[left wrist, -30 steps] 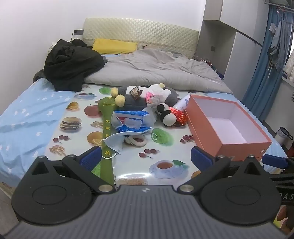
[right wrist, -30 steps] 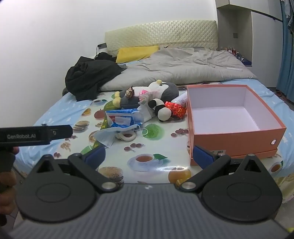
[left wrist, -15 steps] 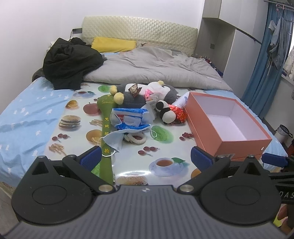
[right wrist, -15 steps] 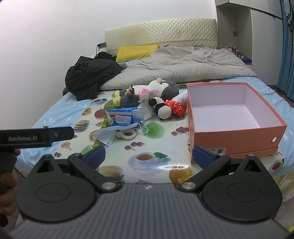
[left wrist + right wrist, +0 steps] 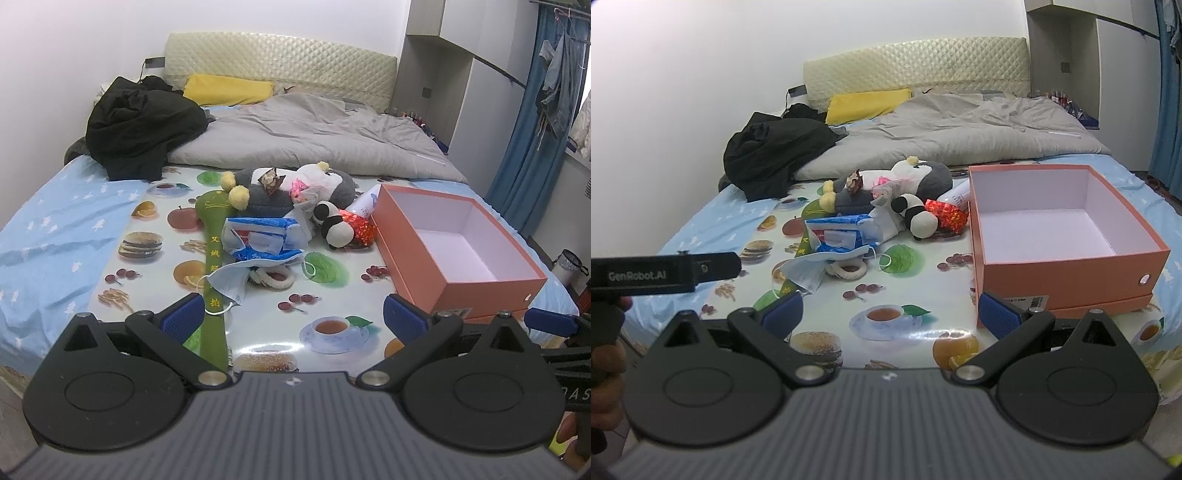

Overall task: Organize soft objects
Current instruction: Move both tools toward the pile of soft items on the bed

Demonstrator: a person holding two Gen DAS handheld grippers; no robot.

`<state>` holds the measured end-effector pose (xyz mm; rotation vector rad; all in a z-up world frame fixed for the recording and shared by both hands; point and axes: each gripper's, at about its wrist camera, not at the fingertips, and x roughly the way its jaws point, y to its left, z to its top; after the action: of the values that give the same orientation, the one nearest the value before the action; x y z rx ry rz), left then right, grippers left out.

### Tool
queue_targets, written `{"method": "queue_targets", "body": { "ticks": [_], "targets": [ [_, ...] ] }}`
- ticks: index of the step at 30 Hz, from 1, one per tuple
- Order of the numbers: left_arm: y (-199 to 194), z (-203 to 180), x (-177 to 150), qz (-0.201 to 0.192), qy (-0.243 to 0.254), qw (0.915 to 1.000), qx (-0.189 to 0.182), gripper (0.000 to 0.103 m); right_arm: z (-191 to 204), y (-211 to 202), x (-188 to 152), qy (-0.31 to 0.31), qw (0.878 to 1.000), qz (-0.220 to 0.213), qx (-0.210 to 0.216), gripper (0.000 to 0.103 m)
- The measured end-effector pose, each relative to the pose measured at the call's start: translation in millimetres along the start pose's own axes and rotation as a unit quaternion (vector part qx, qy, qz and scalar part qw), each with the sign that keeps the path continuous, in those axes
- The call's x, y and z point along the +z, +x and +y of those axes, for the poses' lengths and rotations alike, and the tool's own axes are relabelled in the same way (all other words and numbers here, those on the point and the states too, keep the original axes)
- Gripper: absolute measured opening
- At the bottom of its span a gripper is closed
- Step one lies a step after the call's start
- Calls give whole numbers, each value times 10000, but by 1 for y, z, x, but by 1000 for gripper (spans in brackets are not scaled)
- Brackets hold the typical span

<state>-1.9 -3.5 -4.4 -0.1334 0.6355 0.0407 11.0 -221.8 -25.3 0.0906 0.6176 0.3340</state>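
Observation:
A pile of soft things lies mid-bed on a fruit-print mat (image 5: 332,295): a grey plush (image 5: 266,195), a small panda plush (image 5: 334,225), a blue-white tissue pack (image 5: 258,236), a face mask (image 5: 231,277), a green fabric paddle (image 5: 214,266) and a red foil packet (image 5: 360,227). An empty orange box (image 5: 454,243) stands to their right, also in the right wrist view (image 5: 1060,229). My left gripper (image 5: 293,317) is open and empty, well short of the pile. My right gripper (image 5: 892,310) is open and empty by the box's near corner.
A grey duvet (image 5: 314,136), a black jacket (image 5: 140,129) and a yellow pillow (image 5: 227,88) lie at the bed's head. Blue curtains (image 5: 535,147) hang on the right. The left gripper's body (image 5: 665,273) crosses the left of the right wrist view.
Both grippers have drawn back and risen slightly, so the bed and box sit a bit farther off. Nothing on the bed has moved.

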Motion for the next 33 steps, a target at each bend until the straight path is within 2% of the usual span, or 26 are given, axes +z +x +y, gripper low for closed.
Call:
{"method": "queue_targets", "body": {
  "ticks": [19,33],
  "targets": [
    [4,0,-6,-21,-7,10000,36,103,3,4,-6,-4,9999,80,119,103],
    [19,3,-12,191,-1,9998,23,103,-1,16,-11,72,9997,180,178,103]
  ]
}}
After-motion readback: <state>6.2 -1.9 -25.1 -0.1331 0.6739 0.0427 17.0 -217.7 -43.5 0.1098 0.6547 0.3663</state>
